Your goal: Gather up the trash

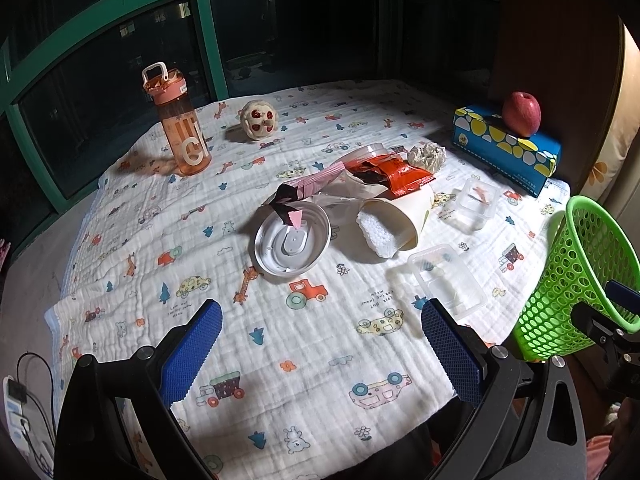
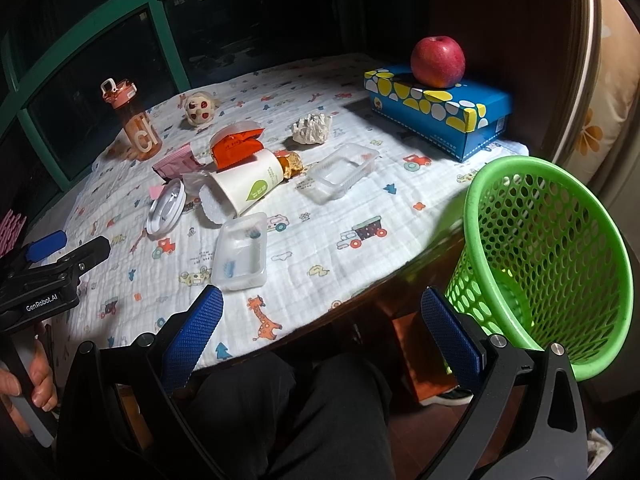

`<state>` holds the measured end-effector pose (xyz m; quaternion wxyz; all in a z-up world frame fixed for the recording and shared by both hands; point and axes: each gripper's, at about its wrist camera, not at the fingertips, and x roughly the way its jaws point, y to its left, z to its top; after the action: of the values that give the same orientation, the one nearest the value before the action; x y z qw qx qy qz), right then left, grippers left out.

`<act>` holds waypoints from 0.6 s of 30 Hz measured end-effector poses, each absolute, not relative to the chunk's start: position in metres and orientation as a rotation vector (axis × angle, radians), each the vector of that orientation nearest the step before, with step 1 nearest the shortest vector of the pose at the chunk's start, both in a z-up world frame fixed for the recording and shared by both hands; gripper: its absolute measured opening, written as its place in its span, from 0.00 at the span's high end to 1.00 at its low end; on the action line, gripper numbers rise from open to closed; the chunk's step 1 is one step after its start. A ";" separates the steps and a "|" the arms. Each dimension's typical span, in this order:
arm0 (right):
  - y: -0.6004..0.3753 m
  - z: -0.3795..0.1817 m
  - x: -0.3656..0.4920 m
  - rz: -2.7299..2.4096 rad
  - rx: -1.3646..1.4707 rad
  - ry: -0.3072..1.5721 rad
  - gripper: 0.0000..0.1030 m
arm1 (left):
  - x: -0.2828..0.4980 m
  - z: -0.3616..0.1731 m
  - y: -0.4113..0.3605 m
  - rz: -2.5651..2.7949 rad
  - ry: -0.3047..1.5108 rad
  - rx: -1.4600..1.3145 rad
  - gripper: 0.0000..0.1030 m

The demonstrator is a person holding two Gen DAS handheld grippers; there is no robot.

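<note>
Left wrist view: the left claw (image 1: pixel 320 344) hangs wide and empty over the near part of the desk (image 1: pixel 120 200); the trash lies ahead of it in the middle.
Right wrist view: the right claw (image 2: pixel 320 336) is also spread wide and holds nothing, low at the desk's near edge, with the green basket (image 2: pixel 560 248) just to its right.
Basket risk: it leans off the desk's corner, so a bump from the right claw could likely tip it or send it down.
Pile risk: the paper cup (image 1: pixel 404 216) lies on its side with the red wrapper (image 1: pixel 396 174) and pink wrapper (image 1: pixel 316 184) over it; pulling one piece may drag or scatter the others.
Tray risk: the two clear trays (image 2: pixel 240 254) (image 2: pixel 340 172) are thin and slick, and may slip or crack in a hard pinch.
Lid risk: the round lid (image 1: pixel 292 238) lies flat and gives little edge to grab.
Wrong pick: the apple (image 2: pixel 438 62), tissue box (image 2: pixel 440 116) and bottle (image 1: pixel 180 120) are probably not trash.
Surface: a soft quilted cloth printed with cars and giraffes, which may bunch up under a scrape.
Room: dark green-framed windows behind, night outside.
</note>
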<state>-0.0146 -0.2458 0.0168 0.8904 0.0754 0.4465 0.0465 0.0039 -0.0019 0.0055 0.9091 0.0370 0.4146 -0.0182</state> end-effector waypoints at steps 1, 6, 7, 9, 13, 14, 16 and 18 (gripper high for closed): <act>-0.246 0.017 -0.015 0.096 0.157 0.927 0.05 | 0.004 0.006 -0.002 -0.038 0.855 0.076 0.06; -0.245 0.016 -0.015 0.096 0.157 0.927 0.05 | 0.004 0.005 -0.003 -0.037 0.853 0.076 0.06; -0.245 0.016 -0.014 0.096 0.158 0.927 0.05 | 0.005 0.005 -0.002 -0.036 0.853 0.077 0.06; -0.245 0.016 -0.014 0.096 0.157 0.927 0.05 | 0.005 0.005 -0.003 -0.036 0.853 0.077 0.06; -0.245 0.016 -0.014 0.097 0.157 0.929 0.05 | 0.005 0.005 -0.003 -0.036 0.851 0.078 0.06; -0.245 0.016 -0.013 0.098 0.158 0.929 0.05 | 0.005 0.005 -0.003 -0.036 0.852 0.078 0.06; -0.244 0.015 -0.013 0.098 0.156 0.929 0.05 | 0.005 0.005 -0.003 -0.036 0.852 0.077 0.06; -0.244 0.015 -0.013 0.098 0.157 0.930 0.05 | 0.006 0.005 -0.004 -0.035 0.851 0.078 0.06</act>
<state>-0.0129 -0.2444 0.0150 0.8898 0.0758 0.4476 0.0471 0.0062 -0.0035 0.0055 0.9099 0.0380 0.4128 -0.0170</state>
